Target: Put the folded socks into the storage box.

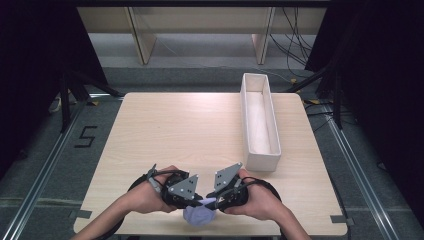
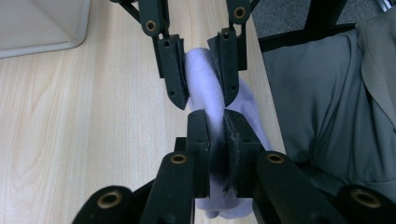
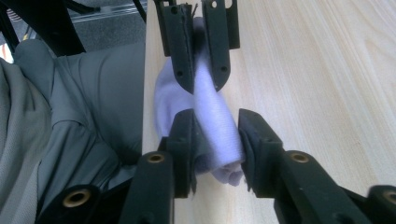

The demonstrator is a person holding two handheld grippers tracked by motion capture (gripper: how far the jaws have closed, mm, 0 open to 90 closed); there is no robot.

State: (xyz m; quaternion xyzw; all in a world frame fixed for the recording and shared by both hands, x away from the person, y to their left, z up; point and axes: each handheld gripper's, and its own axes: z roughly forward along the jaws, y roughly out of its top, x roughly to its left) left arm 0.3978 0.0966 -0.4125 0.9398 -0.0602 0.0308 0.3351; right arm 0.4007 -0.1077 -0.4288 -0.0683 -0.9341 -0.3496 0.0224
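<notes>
Right at the near edge of the surface (image 1: 150, 130), both hands meet over a pale lilac cloth (image 1: 198, 216). Left hand-held gripper (image 1: 192, 199) is clamped tight on the fabric, its jaws pinching a fold of it, clear to see in the left gripper view. Right hand-held gripper (image 1: 212, 201) comes in from the opposite side, tip to tip with its partner, and its jaws stand around the bunched cloth (image 3: 215, 135), the far pad apart from it, so no firm grip there. The cloth droops over the surface's edge between them. Well apart, on the far right, sits a long white box (image 1: 260, 120).
</notes>
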